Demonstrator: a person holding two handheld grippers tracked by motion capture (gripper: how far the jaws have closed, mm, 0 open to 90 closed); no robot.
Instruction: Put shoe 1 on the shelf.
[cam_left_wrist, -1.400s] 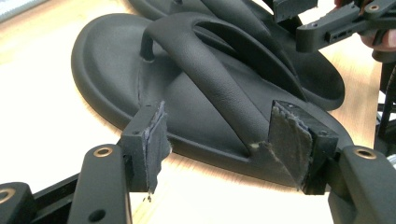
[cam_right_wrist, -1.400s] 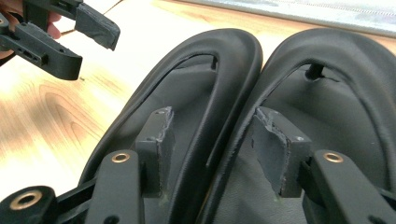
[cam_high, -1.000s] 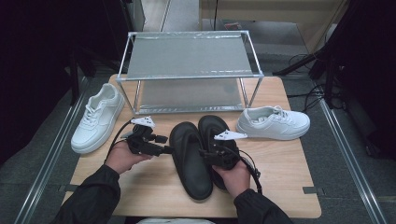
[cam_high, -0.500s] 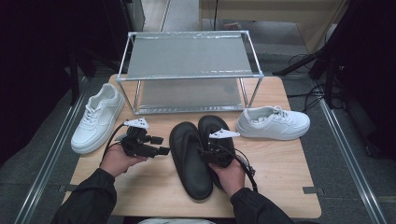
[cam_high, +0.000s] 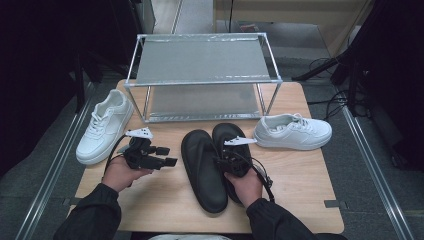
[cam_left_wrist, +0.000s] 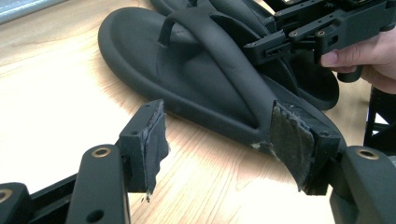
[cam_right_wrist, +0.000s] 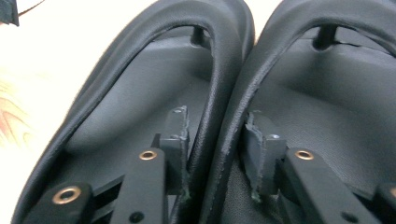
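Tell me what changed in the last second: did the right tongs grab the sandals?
The right tongs have just been closing on the two inner straps of the black sandals, one pad on each side; they look pinched together. The left tongs stayed open beside the sandals. The white sneakers and rack haven't moved.

Spotting one white sneaker (cam_high: 102, 127) on the wooden table (cam_high: 160, 200), off to the outer side of the left gripper (cam_high: 167, 156) and a bit ahead of it, toe pointing away. Same deal with a second white sneaker (cam_high: 292, 132), lying crosswise, ahead of the right gripper (cam_high: 231, 152) on its outer side. Straight ahead of both tools, well past the tips: a two-tier metal rack (cam_high: 202, 75) with mesh shelves.
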